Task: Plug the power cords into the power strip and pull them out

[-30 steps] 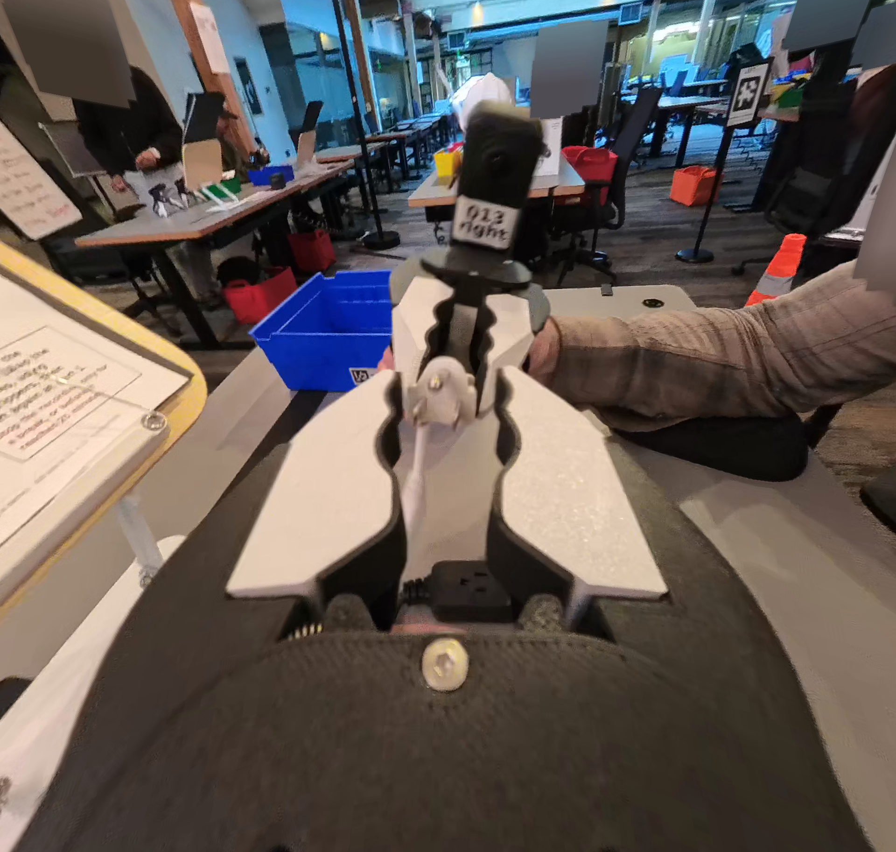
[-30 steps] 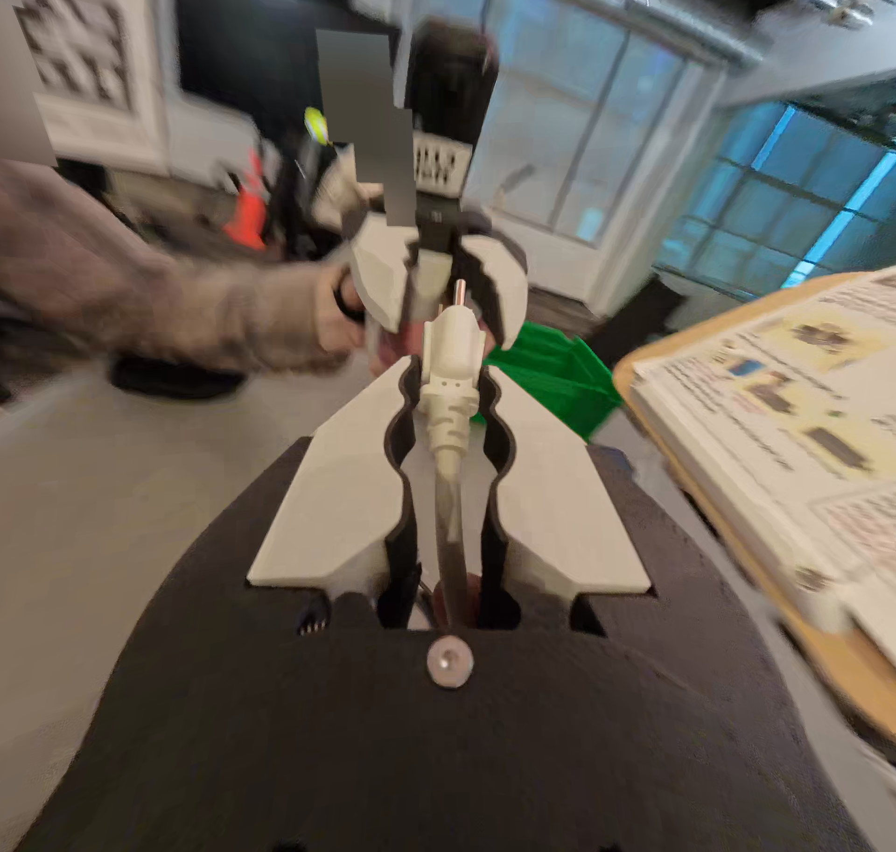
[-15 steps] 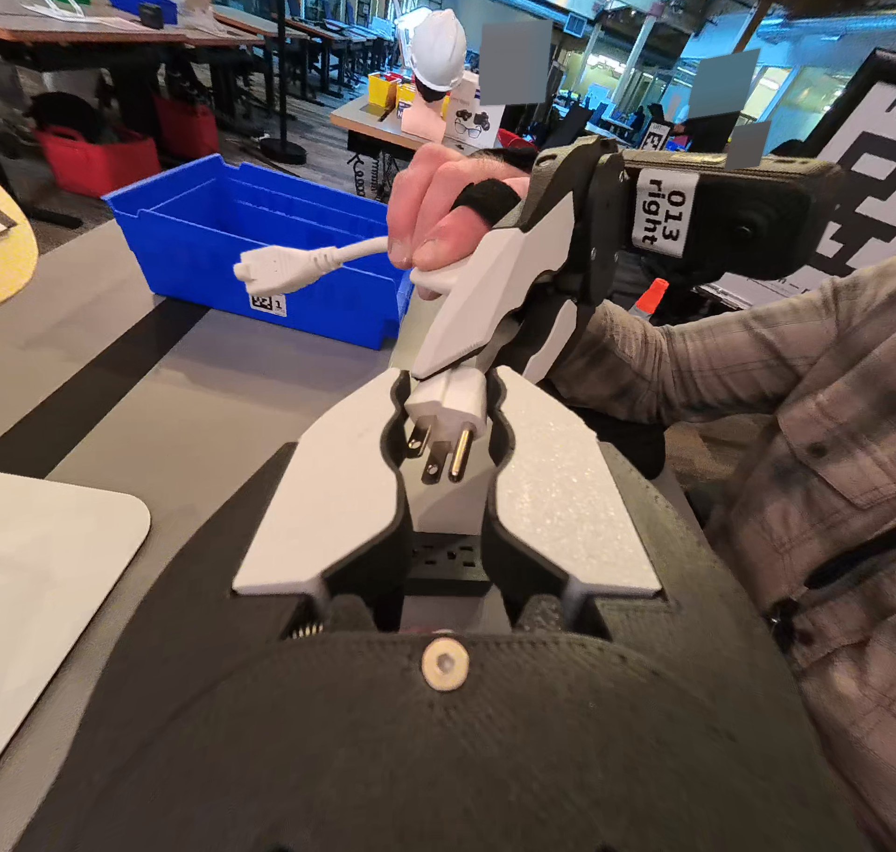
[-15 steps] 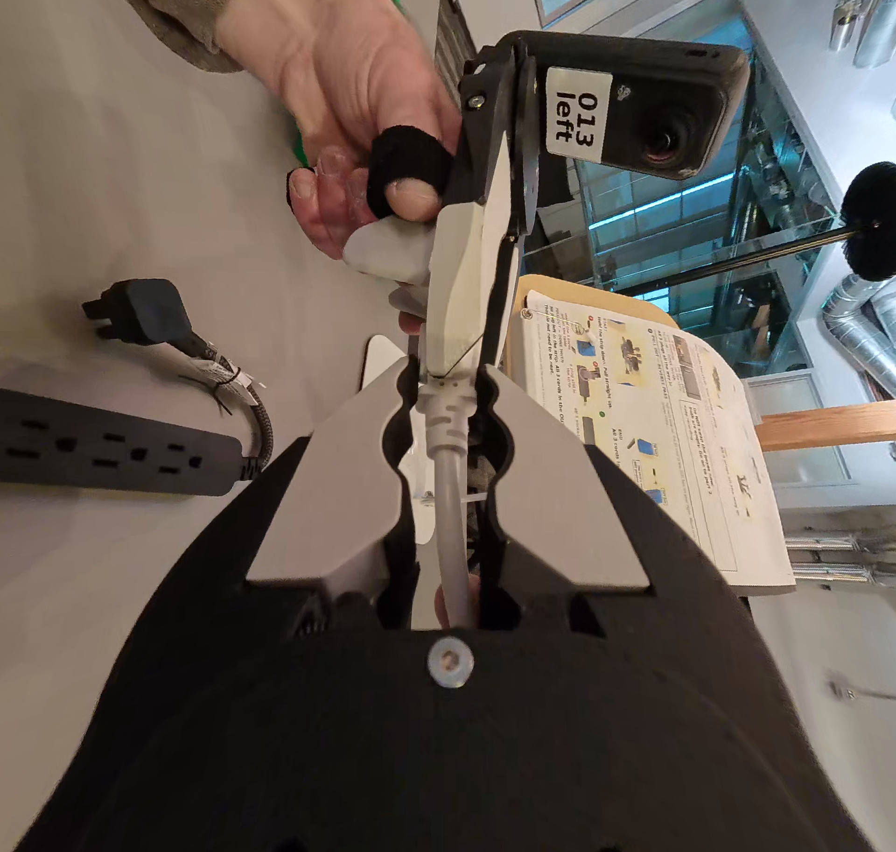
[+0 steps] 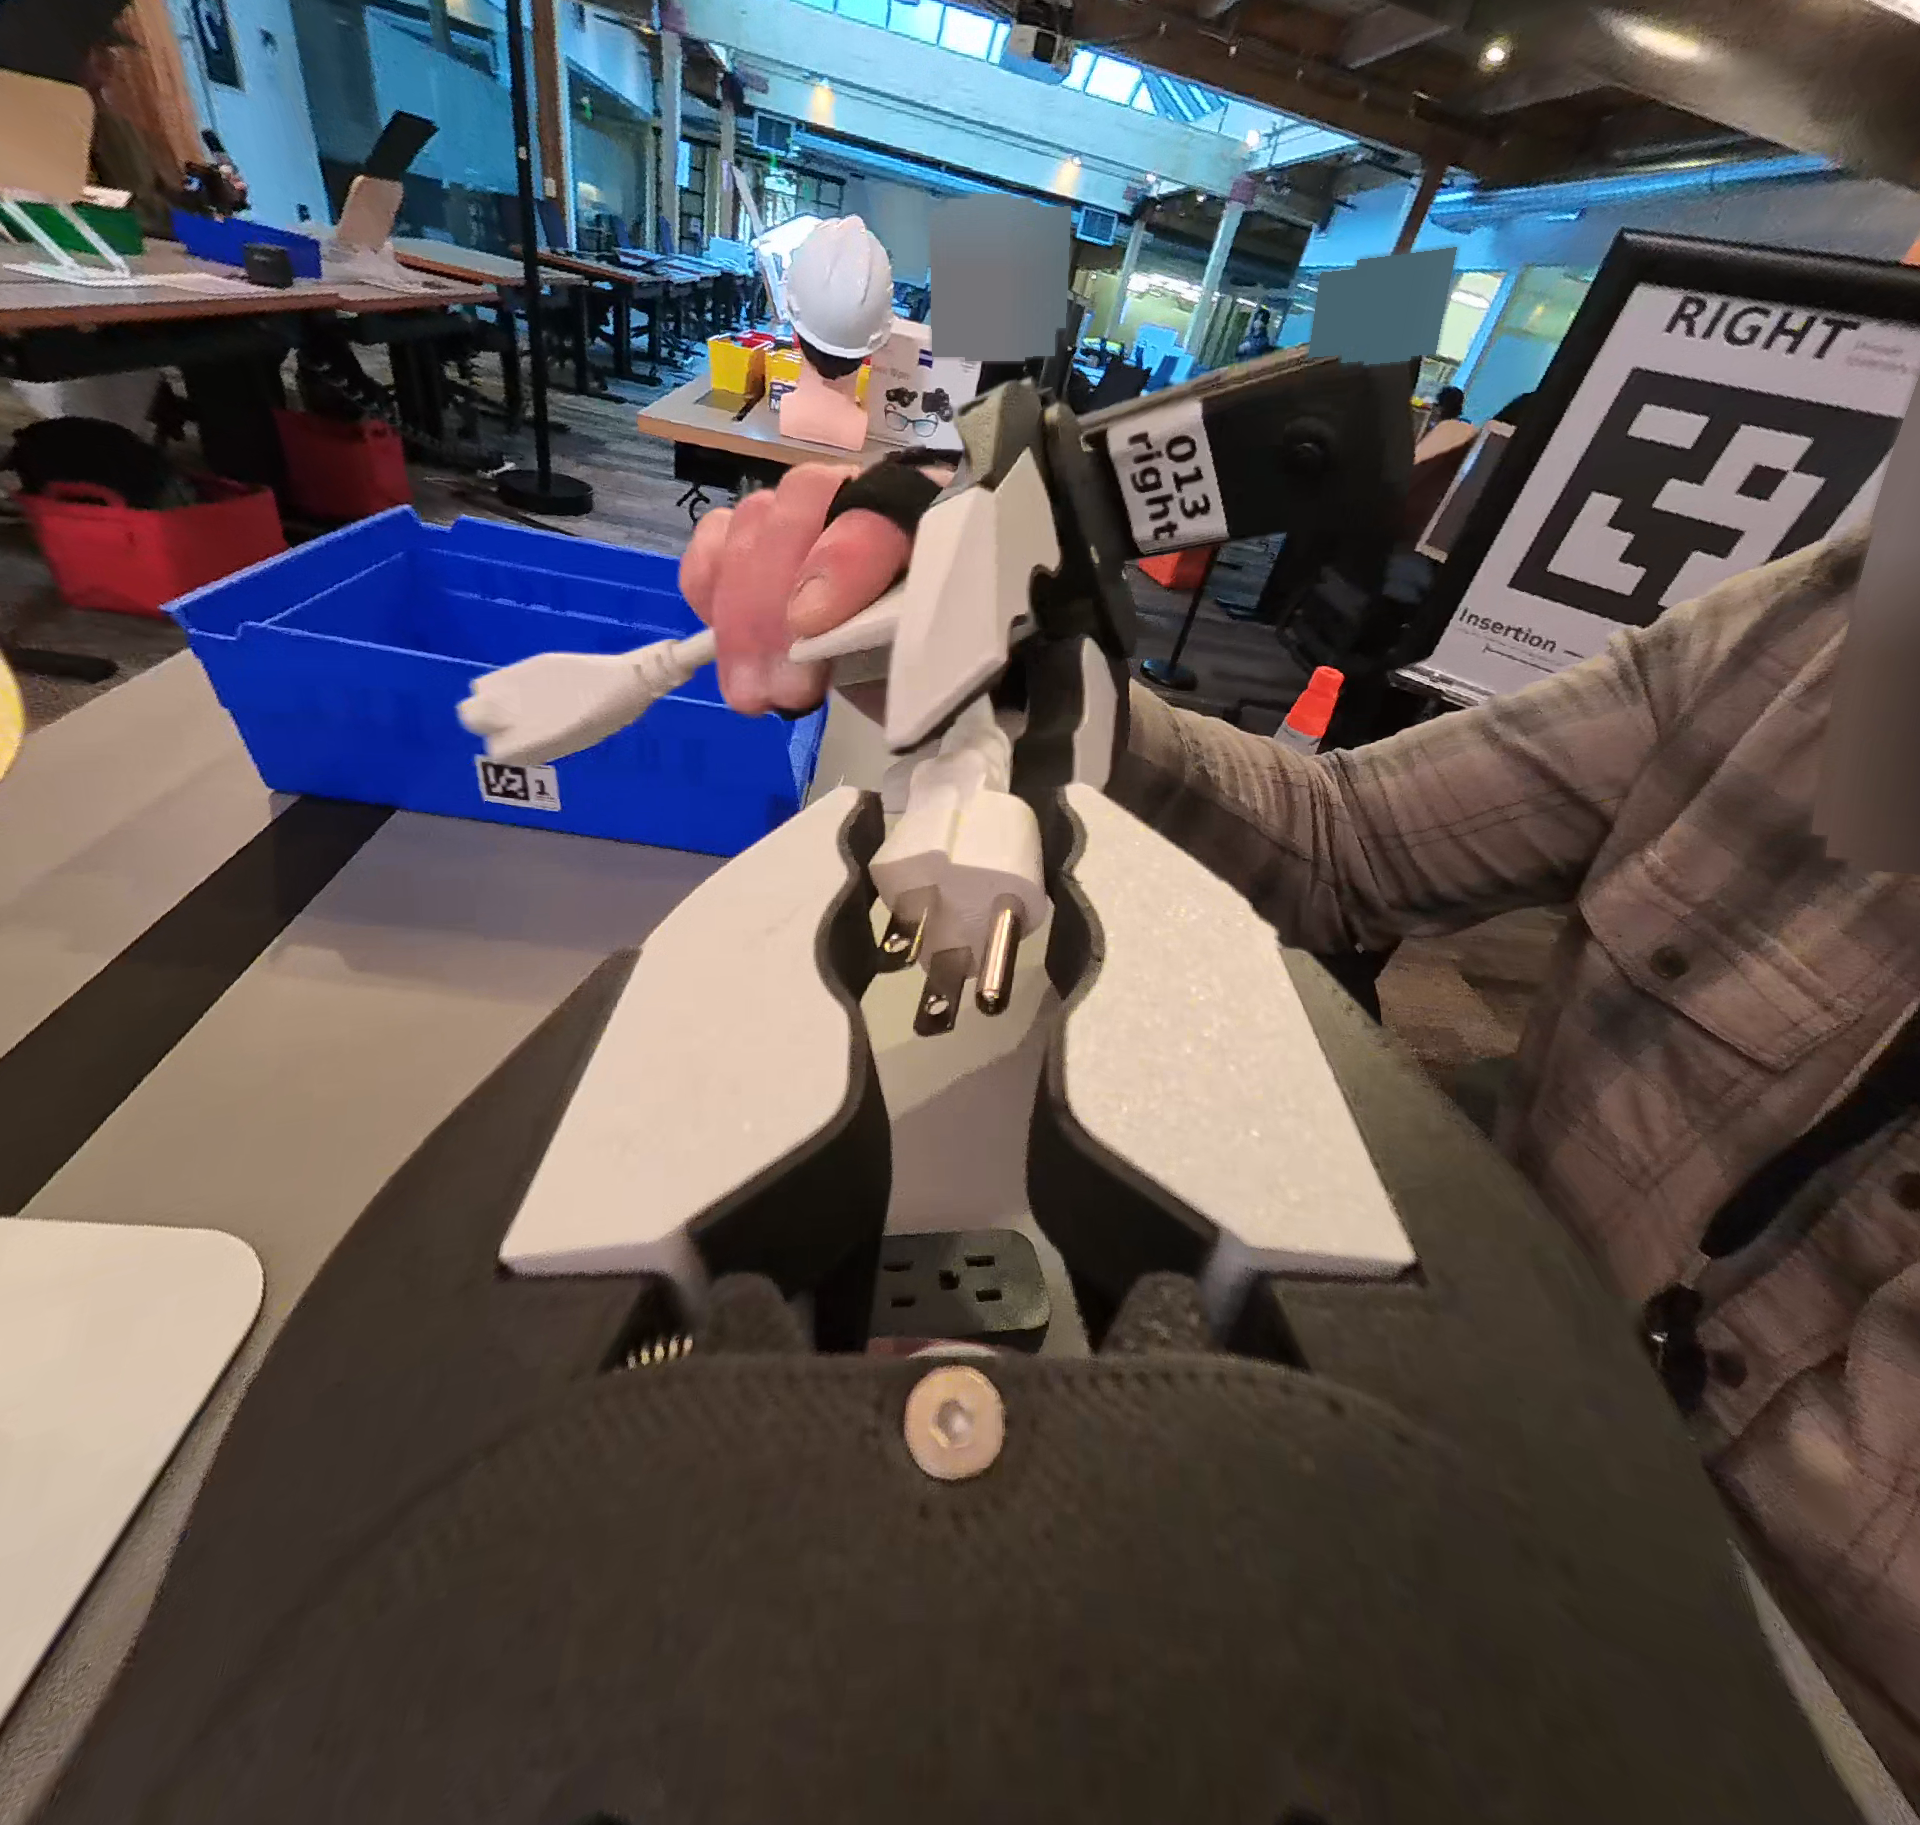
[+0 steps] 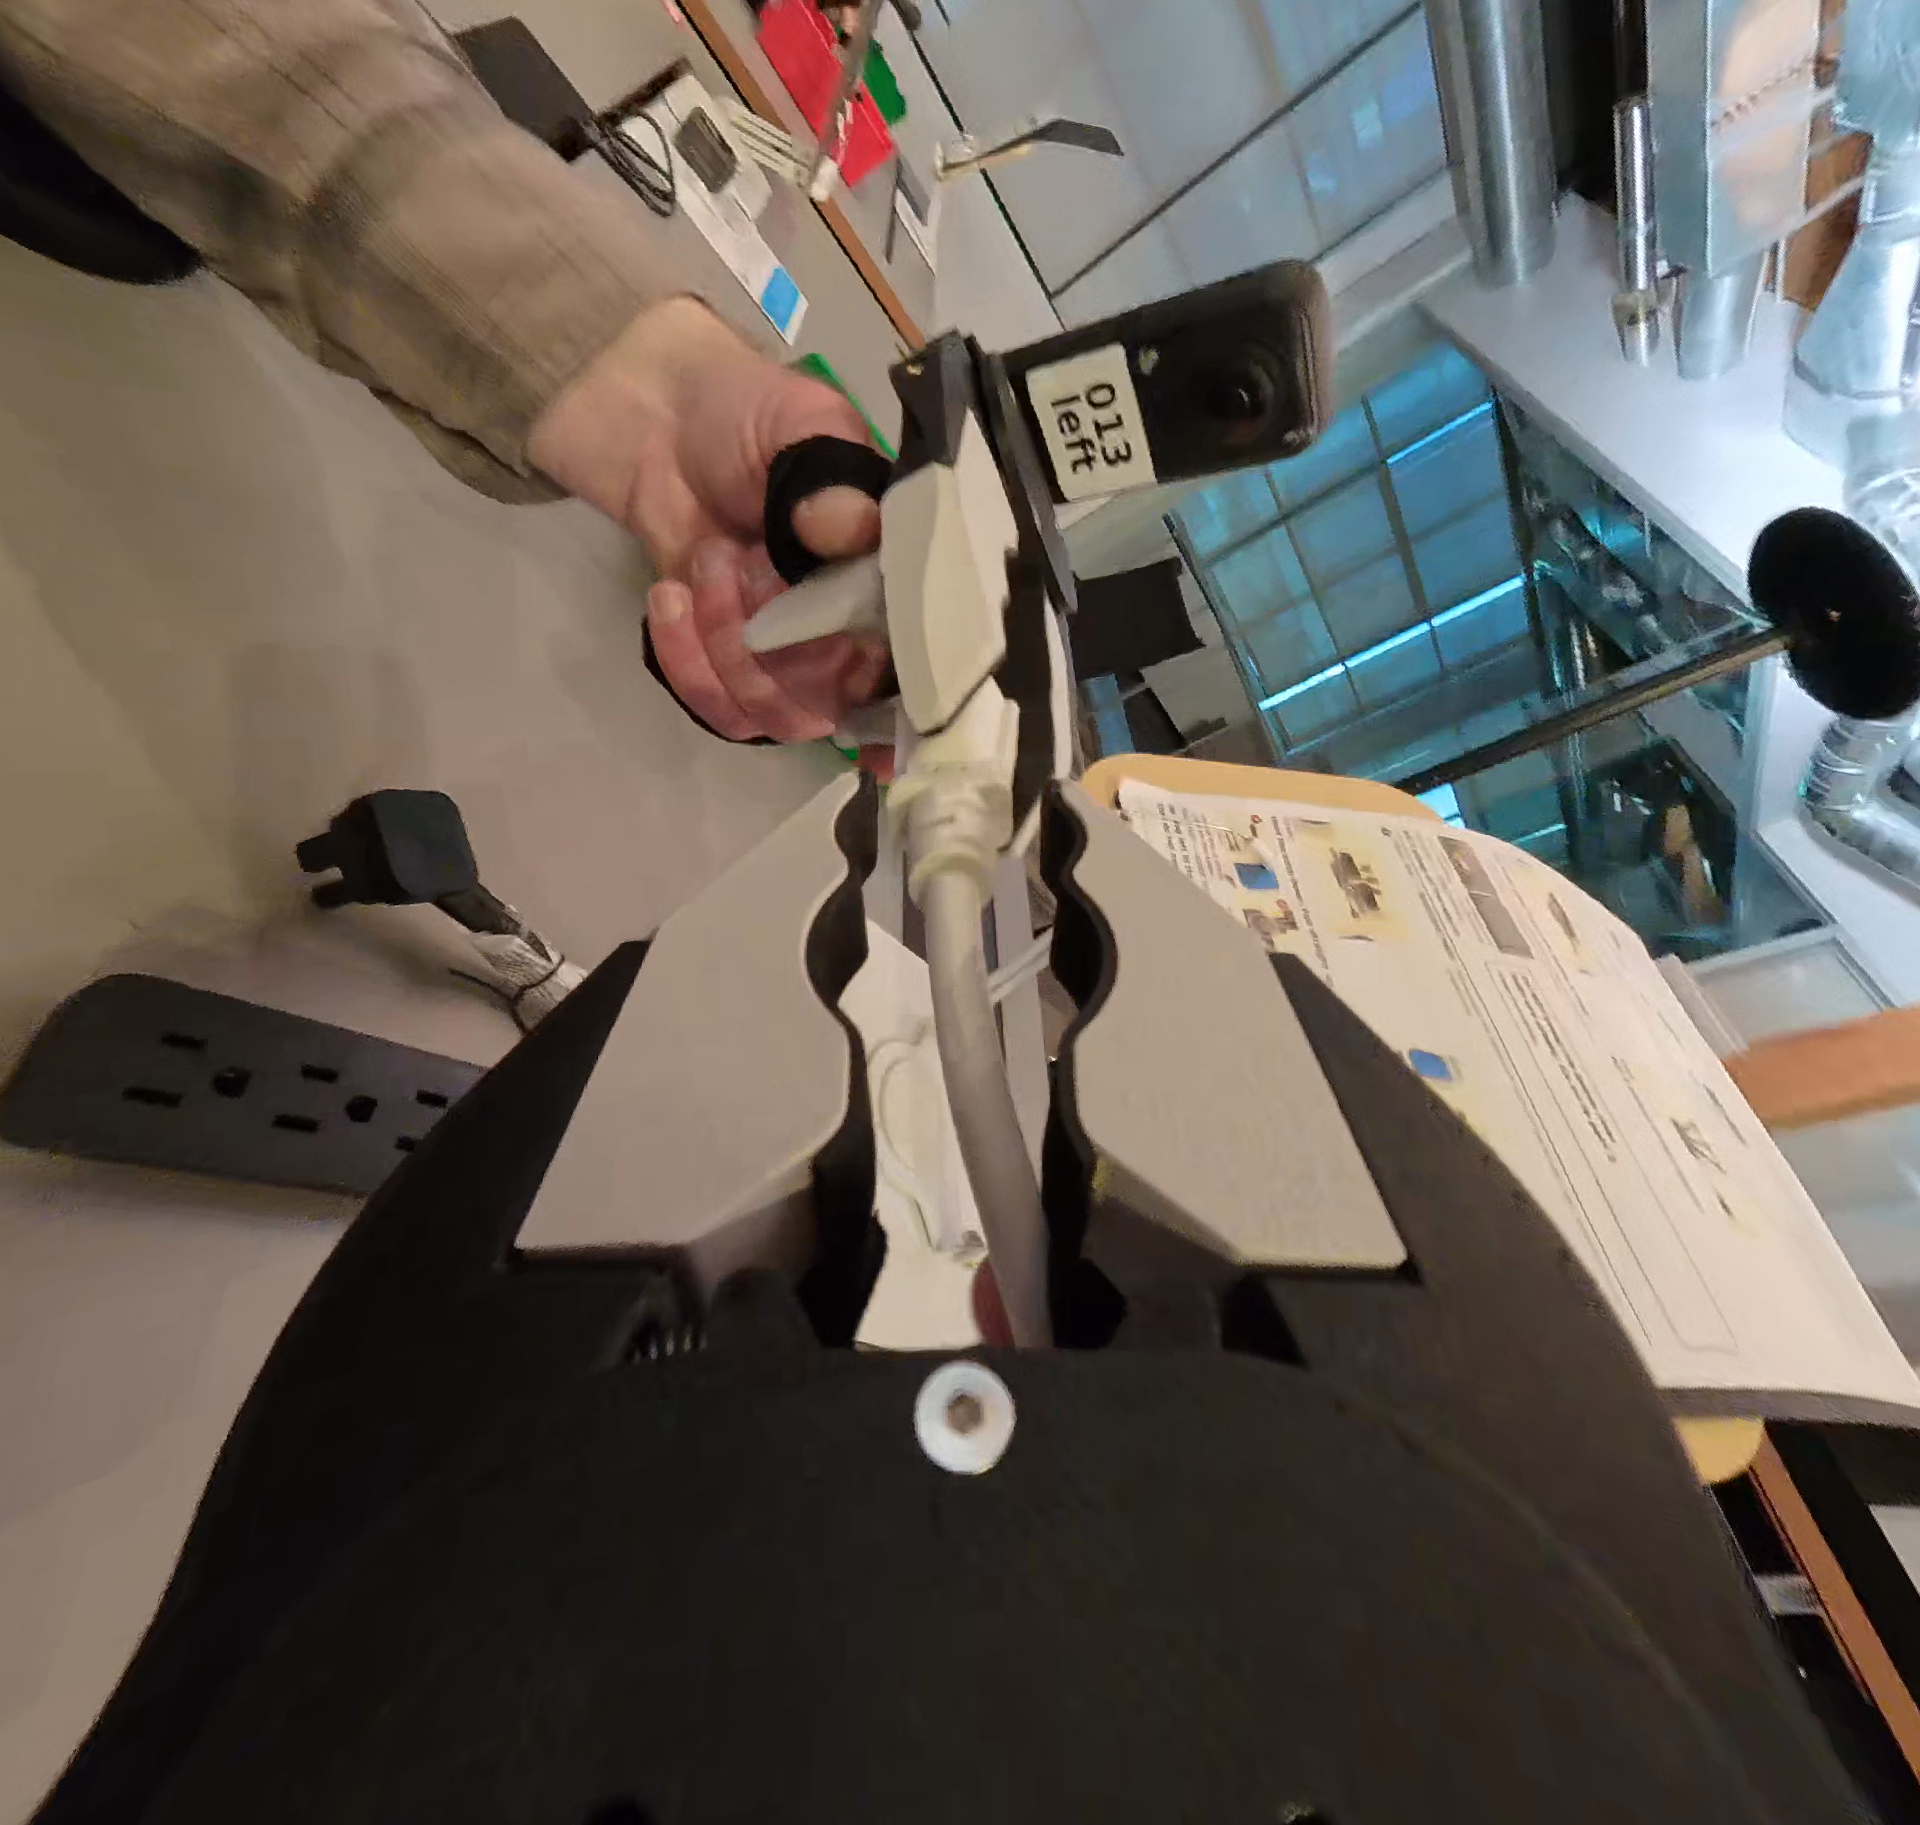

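Observation:
A white three-prong plug [image 5: 961, 866] on a grey-white cord [image 6: 961, 1027] sits between the tips of my left gripper [image 5: 956, 819], which is shut on it, prongs pointing back at the camera. In the right wrist view the left gripper [image 6: 971, 726] clamps the same plug [image 6: 966, 736]. My right gripper [image 6: 951, 819] stands around the cord just behind the plug, jaws slightly apart with a gap on each side. The cord's other white end [image 5: 561, 705] hangs past the hand. The black power strip [image 6: 208, 1079] lies on the grey table, below both grippers.
A blue bin [image 5: 468, 653] stands at the table's far side. The strip's own black plug [image 6: 384, 845] lies loose beside it. An instruction sheet on a board [image 6: 1455, 996] is to the right in the right wrist view. A white pad [image 5: 94, 1360] lies at the left. Only a small space, under 4 cm, lies between the two pairs of fingers.
A second ago my right gripper alone held the plug in the air. The left gripper has closed on the plug, and the right jaws have eased apart on the cord.

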A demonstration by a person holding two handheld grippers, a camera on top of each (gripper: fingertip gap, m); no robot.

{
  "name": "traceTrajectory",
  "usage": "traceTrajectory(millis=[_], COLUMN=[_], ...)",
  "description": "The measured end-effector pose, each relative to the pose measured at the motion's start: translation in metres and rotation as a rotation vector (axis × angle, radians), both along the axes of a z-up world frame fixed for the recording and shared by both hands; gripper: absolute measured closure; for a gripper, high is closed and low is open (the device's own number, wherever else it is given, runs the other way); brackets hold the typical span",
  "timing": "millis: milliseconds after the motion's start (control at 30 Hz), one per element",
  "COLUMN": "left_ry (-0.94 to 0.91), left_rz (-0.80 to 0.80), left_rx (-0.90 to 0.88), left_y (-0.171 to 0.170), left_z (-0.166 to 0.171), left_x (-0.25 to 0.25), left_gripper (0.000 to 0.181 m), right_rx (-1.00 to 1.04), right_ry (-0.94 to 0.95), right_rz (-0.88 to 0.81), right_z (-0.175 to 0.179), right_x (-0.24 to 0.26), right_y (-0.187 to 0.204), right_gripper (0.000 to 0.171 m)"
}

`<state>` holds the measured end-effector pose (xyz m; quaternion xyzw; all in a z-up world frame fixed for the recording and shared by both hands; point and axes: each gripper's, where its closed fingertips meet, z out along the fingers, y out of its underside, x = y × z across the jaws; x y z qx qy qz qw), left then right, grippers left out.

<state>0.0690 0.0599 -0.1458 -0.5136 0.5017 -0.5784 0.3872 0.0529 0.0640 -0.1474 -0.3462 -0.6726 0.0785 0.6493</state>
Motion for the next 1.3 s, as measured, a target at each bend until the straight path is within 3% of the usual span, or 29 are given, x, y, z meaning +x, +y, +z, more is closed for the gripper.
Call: traceTrajectory(millis=[100,233,300,467,567,633,700,800,833,967,1300], left_ry=[-0.011,-0.011,-0.003,-0.005,-0.012,-0.004,-0.014,-0.06,-0.059,-0.081,-0.119], left_rz=[-0.02,-0.019,-0.008,0.035,0.034,0.021,0.025,0.02,0.017,-0.01,-0.046], left_rx=[0.029,0.033,0.039,0.038,0.041,0.055,0.057,0.014,0.01,-0.03,-0.08], left_y=[-0.004,-0.002,0.0,0.012,0.012,0.007,0.005,0.008,0.008,0.007,0.004], left_z=[0.0,0.0,0.0,0.0,0.002,0.003,0.004,0.009,0.008,0.009,0.007], left_x=[-0.001,-0.003,-0.006,-0.01,-0.012,-0.01,-0.008,-0.01,-0.01,-0.011,-0.01], left_gripper=[0.152,0.152,0.152,0.152,0.152,0.152,0.152,0.152,0.152,0.153,0.153], right_rx=[0.002,-0.038,-0.008,0.033,-0.192,-0.225,-0.249,-0.214,-0.179,-0.004,-0.015], right_ry=[-0.044,-0.054,0.004,0.072,-0.001,0.014,0.034,0.037,0.046,-0.006,0.075], right_rz=[-0.009,-0.009,-0.037,-0.149,-0.101,-0.048,-0.024,-0.072,-0.077,-0.11,-0.071], right_z=[-0.006,-0.009,0.006,0.032,0.013,0.01,0.008,0.003,0.003,0.002,-0.001], right_x=[-0.004,-0.006,-0.005,0.009,0.005,0.0,-0.002,0.0,-0.001,-0.011,-0.014], right_y=[-0.001,-0.003,-0.002,0.005,-0.002,-0.007,-0.006,0.006,0.006,0.002,0.006], right_gripper=[0.149,0.139,0.131,0.134,0.151,0.16,0.152,0.123,0.12,0.125,0.15])
